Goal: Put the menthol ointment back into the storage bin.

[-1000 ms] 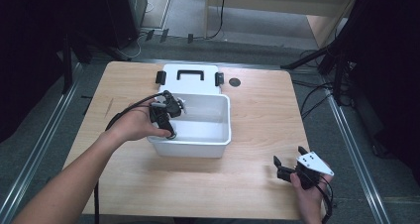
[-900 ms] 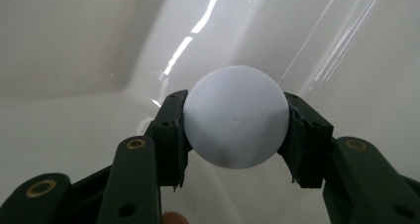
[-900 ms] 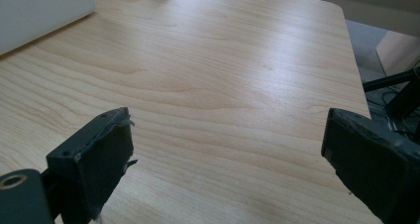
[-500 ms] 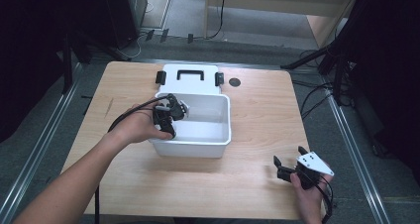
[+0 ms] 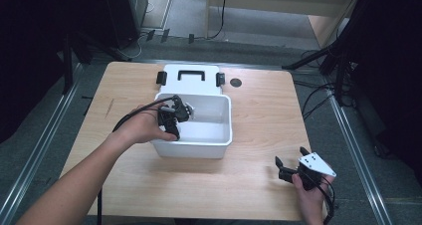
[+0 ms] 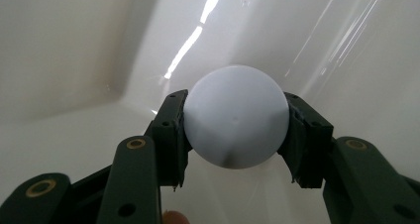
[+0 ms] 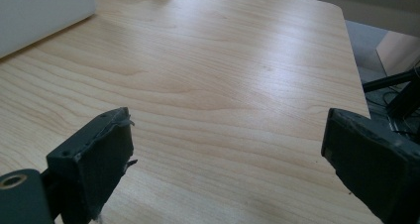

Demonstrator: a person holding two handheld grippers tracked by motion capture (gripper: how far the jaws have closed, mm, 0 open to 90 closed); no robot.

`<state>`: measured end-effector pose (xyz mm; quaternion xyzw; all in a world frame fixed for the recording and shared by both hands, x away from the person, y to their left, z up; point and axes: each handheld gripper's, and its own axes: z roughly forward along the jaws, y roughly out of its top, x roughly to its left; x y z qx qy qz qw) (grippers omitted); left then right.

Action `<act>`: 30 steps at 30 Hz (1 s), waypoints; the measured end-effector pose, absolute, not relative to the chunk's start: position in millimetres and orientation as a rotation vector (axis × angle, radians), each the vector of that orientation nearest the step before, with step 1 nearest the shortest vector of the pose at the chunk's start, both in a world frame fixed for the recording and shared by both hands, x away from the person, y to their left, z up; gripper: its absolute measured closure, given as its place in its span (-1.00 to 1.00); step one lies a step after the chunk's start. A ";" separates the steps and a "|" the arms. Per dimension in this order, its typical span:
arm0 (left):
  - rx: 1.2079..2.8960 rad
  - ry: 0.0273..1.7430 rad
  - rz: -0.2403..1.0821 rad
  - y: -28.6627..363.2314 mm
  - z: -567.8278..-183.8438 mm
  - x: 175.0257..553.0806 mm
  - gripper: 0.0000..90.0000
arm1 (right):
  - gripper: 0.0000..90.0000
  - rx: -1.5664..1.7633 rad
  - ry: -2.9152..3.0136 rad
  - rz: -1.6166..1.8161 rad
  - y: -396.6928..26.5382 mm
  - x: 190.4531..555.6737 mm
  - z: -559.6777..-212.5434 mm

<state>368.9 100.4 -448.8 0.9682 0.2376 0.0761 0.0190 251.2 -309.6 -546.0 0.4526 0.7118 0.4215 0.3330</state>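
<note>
A white ball (image 6: 236,116) is clamped between the two black jaws of my left gripper (image 6: 236,135), inside the white plastic bin (image 5: 225,135). In the high view that left gripper (image 5: 180,111) hangs over the bin's left rim, held by a hand reaching from the lower left. My right gripper (image 5: 288,166) rests near the table's front right corner, jaws wide apart with only bare wood between them. Its fingers (image 7: 94,159) frame the tabletop in the right gripper view.
The bin's white lid (image 5: 189,79) with a black handle and side latches lies flat behind the bin. A dark round hole (image 5: 236,82) sits in the wooden table (image 5: 263,110) to the lid's right. The bin's corner (image 7: 44,11) shows upper left in the right gripper view.
The left gripper has shifted slightly within the bin's left side, still holding the ball. The right gripper has stayed put.
</note>
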 end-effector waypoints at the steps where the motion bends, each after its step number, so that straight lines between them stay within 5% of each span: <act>1: 3.002 0.746 0.224 101.2 -450.2 369.7 0.14 | -0.87 1.183 1.860 1.101 -309.7 251.1 -546.0; 8: 2.996 0.829 0.099 102.0 -456.0 375.2 0.14 | -0.87 1.181 1.859 1.100 -309.5 251.3 -546.1; 30: 2.965 0.866 0.112 106.0 -450.1 374.6 0.06 | -0.87 1.179 1.859 1.100 -309.5 251.3 -546.1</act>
